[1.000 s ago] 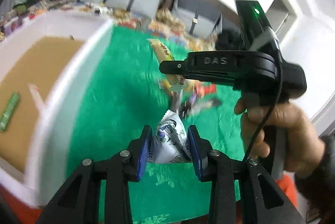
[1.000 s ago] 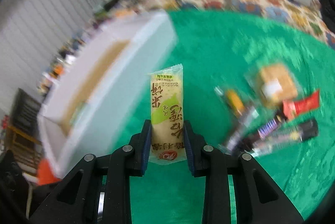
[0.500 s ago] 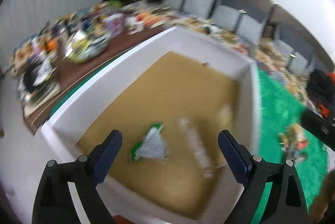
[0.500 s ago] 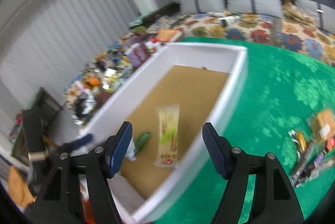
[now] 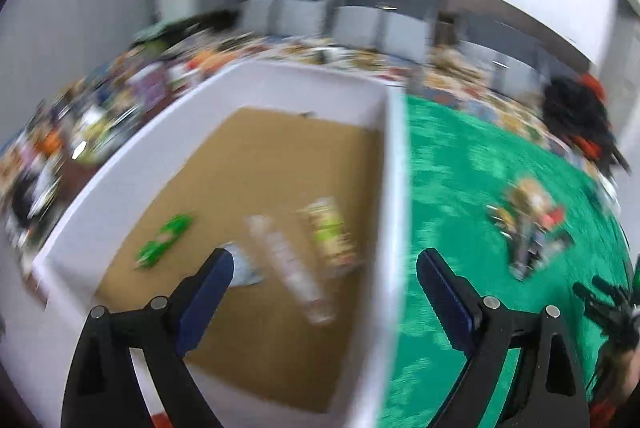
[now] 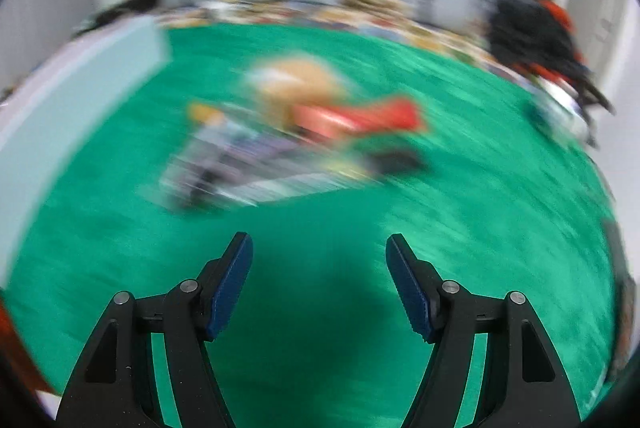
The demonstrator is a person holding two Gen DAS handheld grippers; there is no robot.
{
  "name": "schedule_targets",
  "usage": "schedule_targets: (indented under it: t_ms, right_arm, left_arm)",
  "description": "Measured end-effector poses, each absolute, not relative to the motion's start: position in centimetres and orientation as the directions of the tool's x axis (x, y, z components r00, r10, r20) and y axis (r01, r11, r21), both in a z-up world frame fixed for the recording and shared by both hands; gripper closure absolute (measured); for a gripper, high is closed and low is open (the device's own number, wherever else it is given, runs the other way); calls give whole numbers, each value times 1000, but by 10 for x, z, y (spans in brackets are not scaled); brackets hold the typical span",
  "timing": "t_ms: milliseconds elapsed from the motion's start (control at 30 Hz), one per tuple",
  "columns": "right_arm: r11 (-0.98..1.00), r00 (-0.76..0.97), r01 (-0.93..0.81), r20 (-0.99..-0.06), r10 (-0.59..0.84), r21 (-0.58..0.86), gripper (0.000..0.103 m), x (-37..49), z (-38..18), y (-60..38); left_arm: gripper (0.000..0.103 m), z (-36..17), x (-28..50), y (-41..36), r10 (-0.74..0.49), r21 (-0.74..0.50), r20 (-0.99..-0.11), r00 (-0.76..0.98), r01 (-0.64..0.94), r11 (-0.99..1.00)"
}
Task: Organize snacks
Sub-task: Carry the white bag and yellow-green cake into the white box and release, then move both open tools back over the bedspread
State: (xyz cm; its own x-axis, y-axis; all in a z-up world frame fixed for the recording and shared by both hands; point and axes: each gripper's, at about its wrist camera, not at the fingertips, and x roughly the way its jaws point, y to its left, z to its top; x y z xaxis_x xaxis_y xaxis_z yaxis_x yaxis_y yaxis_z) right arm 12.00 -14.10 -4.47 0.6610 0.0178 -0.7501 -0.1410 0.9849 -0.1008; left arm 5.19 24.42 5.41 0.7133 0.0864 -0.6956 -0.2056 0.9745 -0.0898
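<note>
While empty, both claws (image 5: 322, 302) (image 6: 319, 282) wide.

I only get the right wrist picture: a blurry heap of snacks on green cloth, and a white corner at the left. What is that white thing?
Observer: A white rectangular box. The left wrist view looks down into it and shows its brown bottom.
Operator: Anything inside?
Observer: Yes, wrapped snacks lie flat there, among them a small green packet, a long pale packet and a green-and-tan packet.
Operator: Is the other tool carrying one?
Observer: No. The left tool has just opened its jaws wide, with nothing between them.
</note>
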Motion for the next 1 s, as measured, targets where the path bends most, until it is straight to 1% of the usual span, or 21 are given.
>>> schedule_targets:
  t_ms: [67, 133, 200, 233, 267, 333, 367, 400, 467, 533, 633, 1000]
  right_arm:
    - [992, 664, -53, -746, -53, -118, 31, 113, -51, -187]
    - [994, 660, 16, -745, -94, -111, 31, 107, -52, -218]
    - [993, 652, 81, -748, -122, -92, 31, 104, -57, -249]
    - [991, 650, 99, -749, -129, -84, 31, 102, -56, -258]
    - [990, 647, 118, -750, -137, -79, 31, 103, -57, -267]
    - [988, 644, 134, -751, -149, -81, 31, 104, -58, -274]
    - [987, 641, 138, -752, -154, -84, 31, 106, -61, -274]
    - [986, 636, 140, -756, -158, -88, 31, 109, -64, -274]
    - [987, 630, 145, -762, -148, -72, 29, 114, -65, -277]
    - [986, 623, 153, -769, -145, -62, 24, 112, -68, -280]
    - [983, 611, 182, -782, -126, -16, 15, 114, -73, -289]
    - [982, 607, 189, -784, -129, -15, 13, 115, -75, -290]
  left_arm:
    - [10, 51, 62, 227, 64, -76, -683, 728, -158, 985]
    - [10, 47, 74, 216, 64, -54, -692, 719, -141, 989]
    - [11, 47, 82, 206, 141, 24, -686, 714, -172, 985]
    - [10, 49, 83, 200, 181, 59, -673, 717, -192, 980]
    - [10, 53, 83, 197, 243, 108, -641, 728, -228, 968]
    - [10, 54, 85, 201, 294, 137, -622, 726, -269, 953]
    - [10, 53, 87, 206, 303, 130, -633, 712, -288, 949]
    - [10, 50, 89, 210, 289, 109, -653, 700, -291, 951]
    - [10, 40, 95, 221, 221, 33, -715, 664, -284, 958]
    - [11, 30, 96, 226, 204, 21, -749, 630, -285, 958]
    - [11, 27, 91, 224, 188, 30, -760, 623, -256, 966]
    - [10, 26, 82, 222, 159, 23, -780, 605, -227, 974]
